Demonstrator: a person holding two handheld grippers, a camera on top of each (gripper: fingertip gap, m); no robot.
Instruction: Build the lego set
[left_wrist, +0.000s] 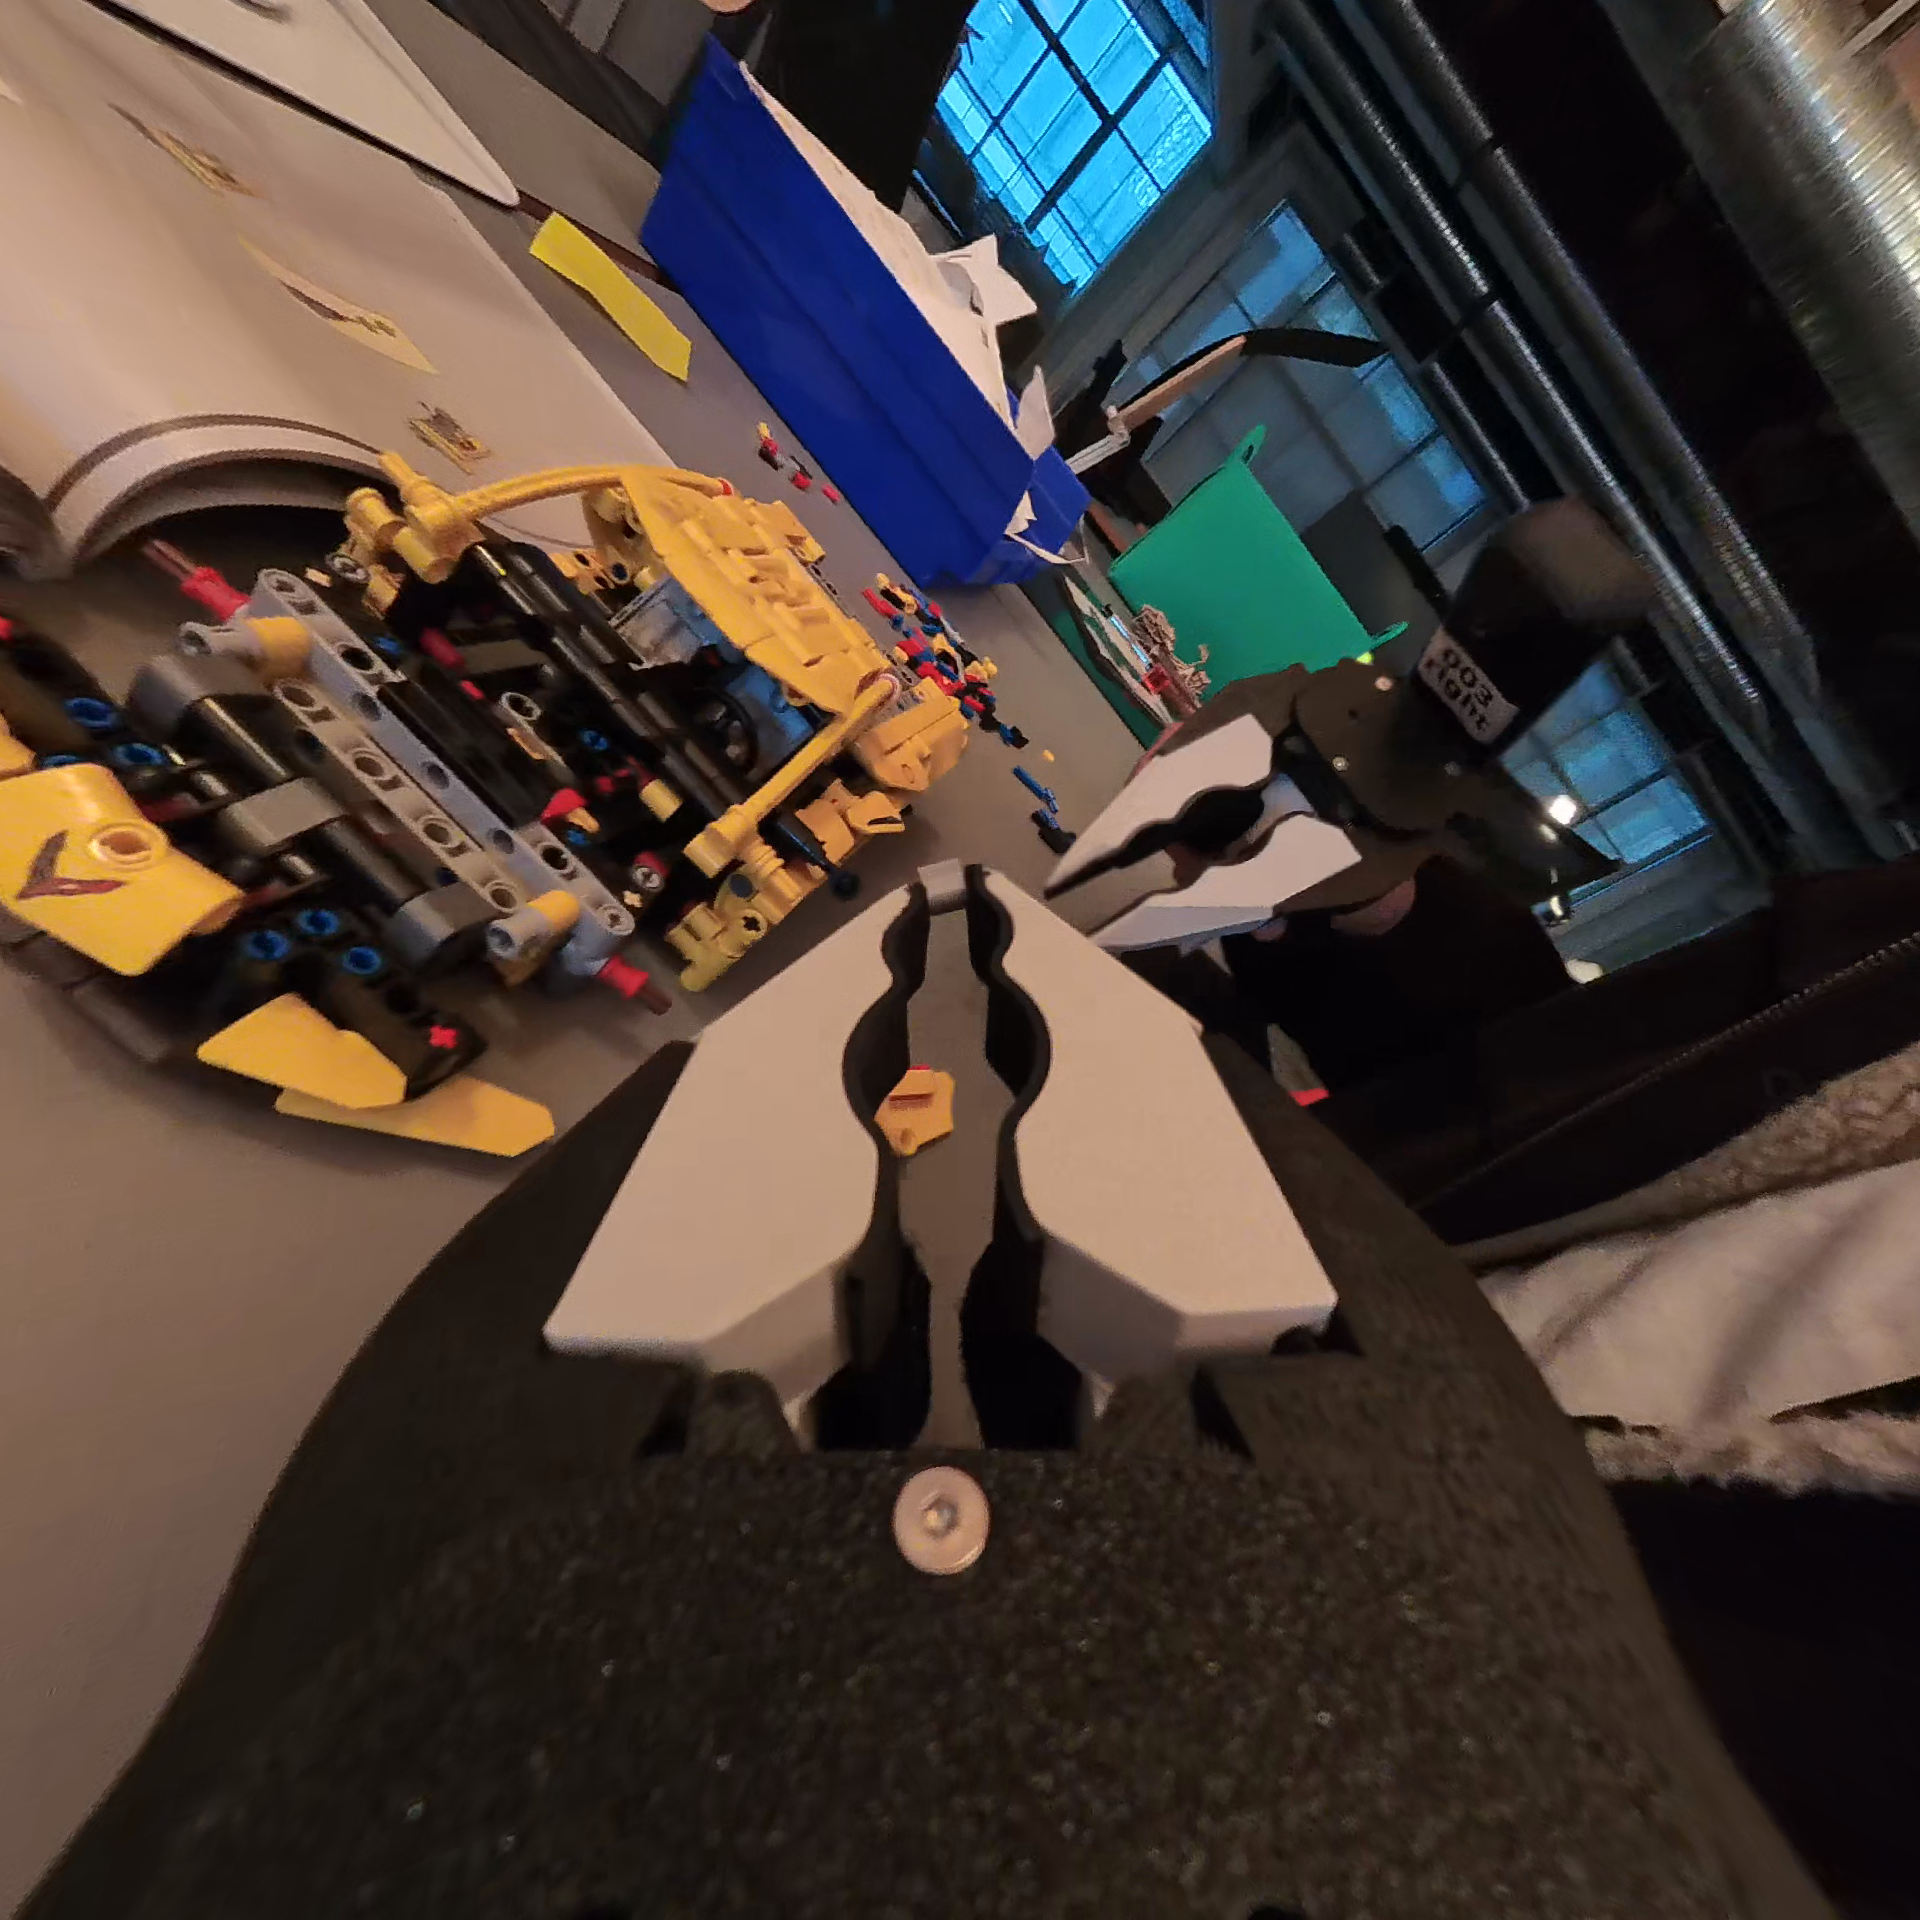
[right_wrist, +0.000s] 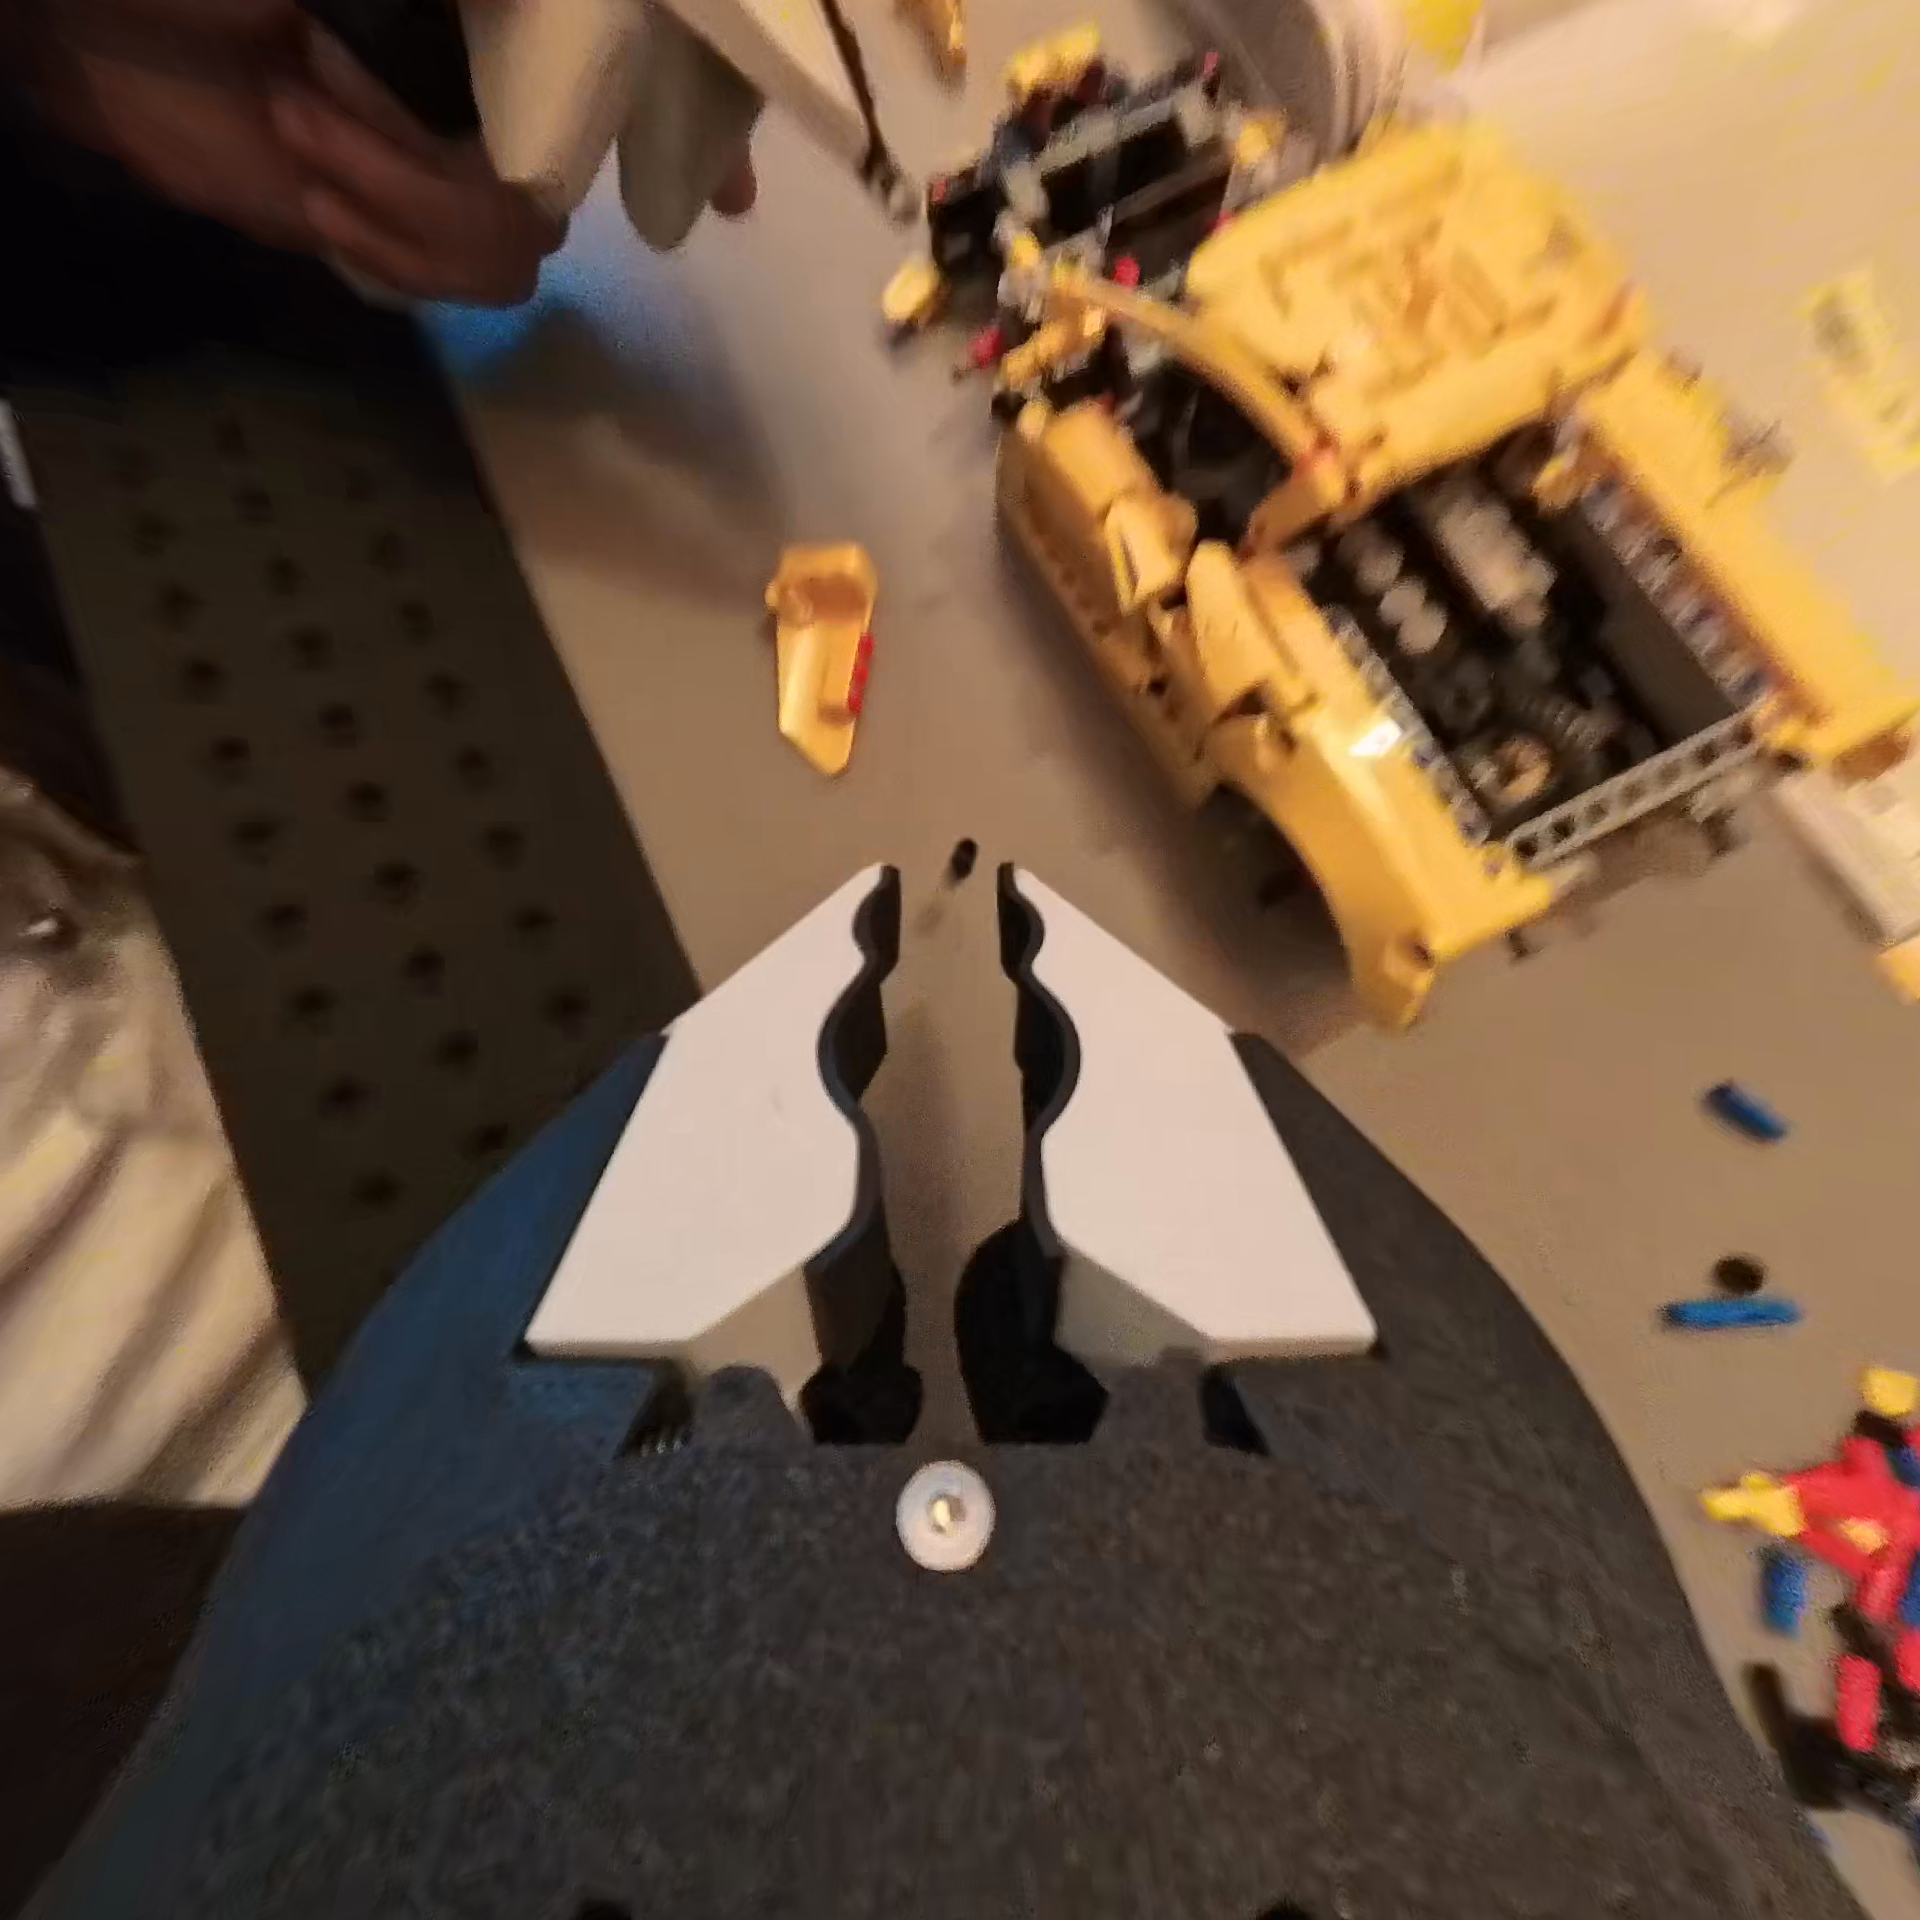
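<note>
Legible marks, left wrist view: I saw one white label with black printed characters, a number above a word, stuck on the black body of the right gripper. A dark red chevron emblem, without letters, stood on a yellow panel of the lego model. Print on the open booklet was too small for me to read, and in the right wrist view a pale sticker on the yellow model was blurred beyond reading.
</note>
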